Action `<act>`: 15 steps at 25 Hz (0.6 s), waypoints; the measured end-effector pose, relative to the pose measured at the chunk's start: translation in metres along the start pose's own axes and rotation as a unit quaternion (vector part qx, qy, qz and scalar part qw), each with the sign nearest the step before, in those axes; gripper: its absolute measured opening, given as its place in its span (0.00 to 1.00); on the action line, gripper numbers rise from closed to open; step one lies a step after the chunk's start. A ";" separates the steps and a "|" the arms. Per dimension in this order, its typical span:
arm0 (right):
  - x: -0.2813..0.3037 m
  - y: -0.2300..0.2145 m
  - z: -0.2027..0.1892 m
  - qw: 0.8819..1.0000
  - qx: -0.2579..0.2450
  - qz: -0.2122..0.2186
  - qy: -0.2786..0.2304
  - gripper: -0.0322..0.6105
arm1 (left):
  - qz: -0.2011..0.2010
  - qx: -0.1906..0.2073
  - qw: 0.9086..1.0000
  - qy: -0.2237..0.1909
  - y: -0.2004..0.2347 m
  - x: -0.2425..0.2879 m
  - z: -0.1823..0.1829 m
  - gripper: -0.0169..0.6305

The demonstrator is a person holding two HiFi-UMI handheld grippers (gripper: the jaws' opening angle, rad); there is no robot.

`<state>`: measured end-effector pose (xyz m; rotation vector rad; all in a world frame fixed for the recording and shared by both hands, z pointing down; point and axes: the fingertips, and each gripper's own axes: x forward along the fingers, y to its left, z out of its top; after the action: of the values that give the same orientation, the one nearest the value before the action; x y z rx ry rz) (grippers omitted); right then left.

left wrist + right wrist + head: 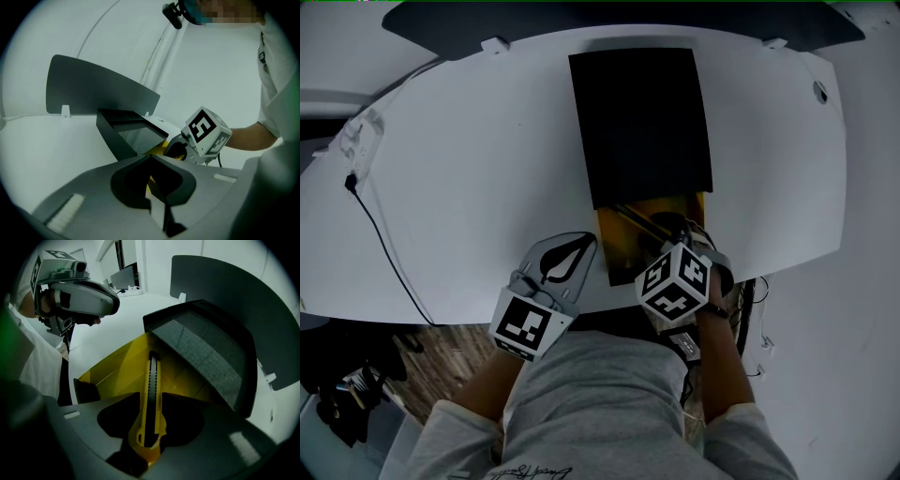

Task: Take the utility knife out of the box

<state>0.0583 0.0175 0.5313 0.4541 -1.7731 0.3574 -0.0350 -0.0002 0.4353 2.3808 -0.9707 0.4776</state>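
At a white table (469,169), a person's right gripper (149,441) has its jaws clamped on the near end of a yellow-and-black utility knife (151,394). The knife runs lengthwise down the yellow tray (117,366) of a box, its far tip pointing at the mouth of the black sleeve (206,352) that covers the tray's far part. The tray's low walls flank the knife on both sides; whether the knife rests on the tray floor cannot be told. The left gripper (581,246) sits just beside the tray's left wall near the table's front edge, its jaw tips together with nothing between them. A thin black cable (384,244) trails across the table's left side, well apart from the box, and a dark panel (581,19) stands along the table's far edge.
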 end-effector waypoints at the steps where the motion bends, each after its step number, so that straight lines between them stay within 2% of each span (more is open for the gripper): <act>1: 0.001 0.000 0.000 1.000 0.000 0.002 0.003 0.31 | 0.000 0.001 1.000 -0.002 0.001 0.000 -0.001 0.03; 7: 0.006 0.001 -0.002 1.000 0.001 0.015 0.015 0.31 | 0.002 -0.004 1.000 -0.002 0.005 0.000 -0.003 0.03; 11: 0.006 0.000 -0.001 1.000 0.003 0.014 0.017 0.29 | 0.003 -0.023 1.000 0.018 0.005 -0.002 -0.005 0.03; 15: 0.005 -0.003 -0.001 1.000 0.011 0.010 0.016 0.26 | 0.002 -0.014 1.000 0.006 0.006 0.000 -0.004 0.03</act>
<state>0.0596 0.0149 0.5367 0.4444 -1.7452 0.3958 -0.0397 -0.0013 0.4408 2.3493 -0.9716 0.4760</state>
